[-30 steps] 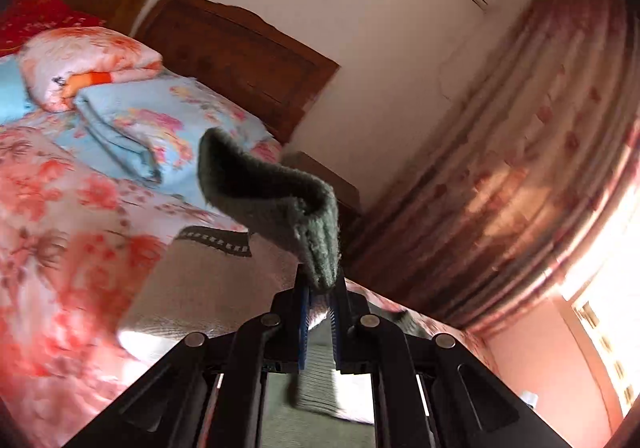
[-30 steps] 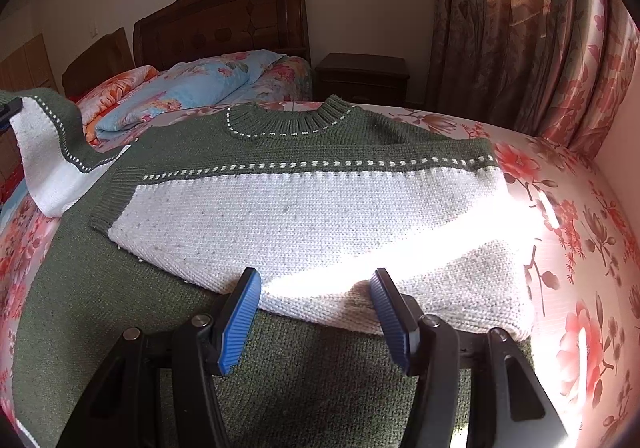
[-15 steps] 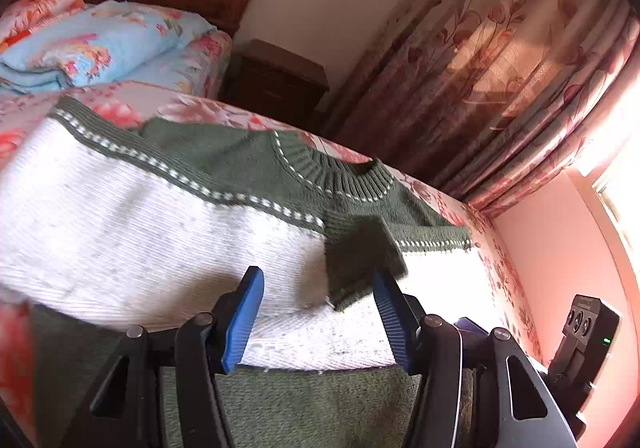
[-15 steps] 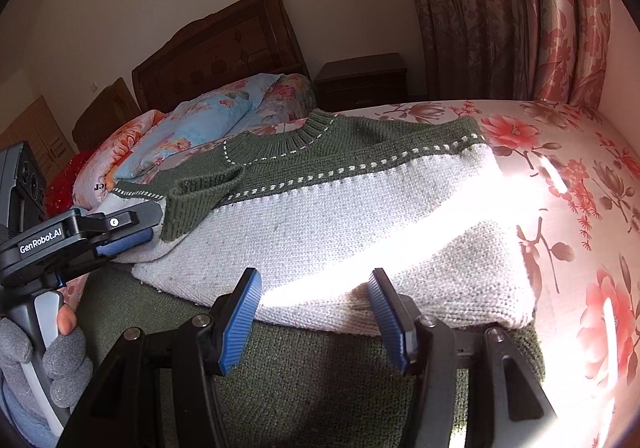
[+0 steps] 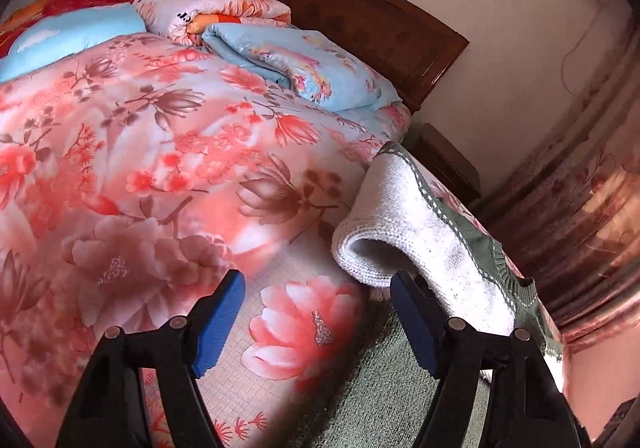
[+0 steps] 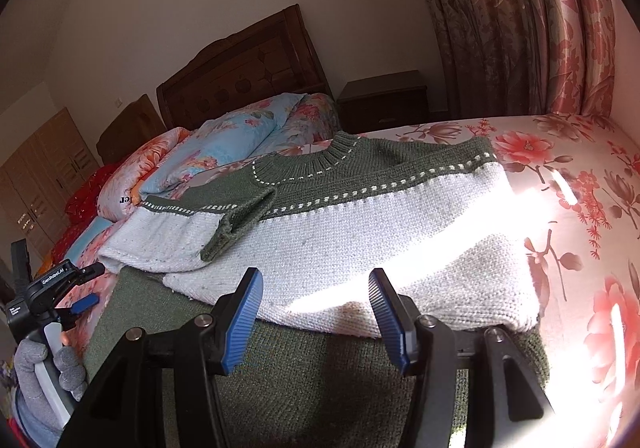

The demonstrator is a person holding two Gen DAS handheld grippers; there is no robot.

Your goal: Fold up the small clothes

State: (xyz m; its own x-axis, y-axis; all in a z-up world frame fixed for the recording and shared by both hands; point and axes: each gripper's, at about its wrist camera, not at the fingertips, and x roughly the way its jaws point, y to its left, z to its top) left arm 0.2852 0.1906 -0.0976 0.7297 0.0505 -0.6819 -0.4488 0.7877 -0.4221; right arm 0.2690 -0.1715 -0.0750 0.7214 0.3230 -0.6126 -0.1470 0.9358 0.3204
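Sleeve (image 6: 240, 215) now dropped on sweater (image 6: 360, 232), left tool (image 5: 316, 324) beside it

Two low, close fisheye views along blue fingers toward the headboard (image 6: 244, 59), sharing sweater (image 5: 416, 232) and bed (image 5: 160, 167).

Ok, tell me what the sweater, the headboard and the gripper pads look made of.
Sweater: knitted yarn, likely wool or acrylic; visible stitch rows, ribbed collar, matte.
Headboard: dark wood, carved panels, slight sheen.
Gripper pads: blue, finely ribbed, probably rubber or plastic.
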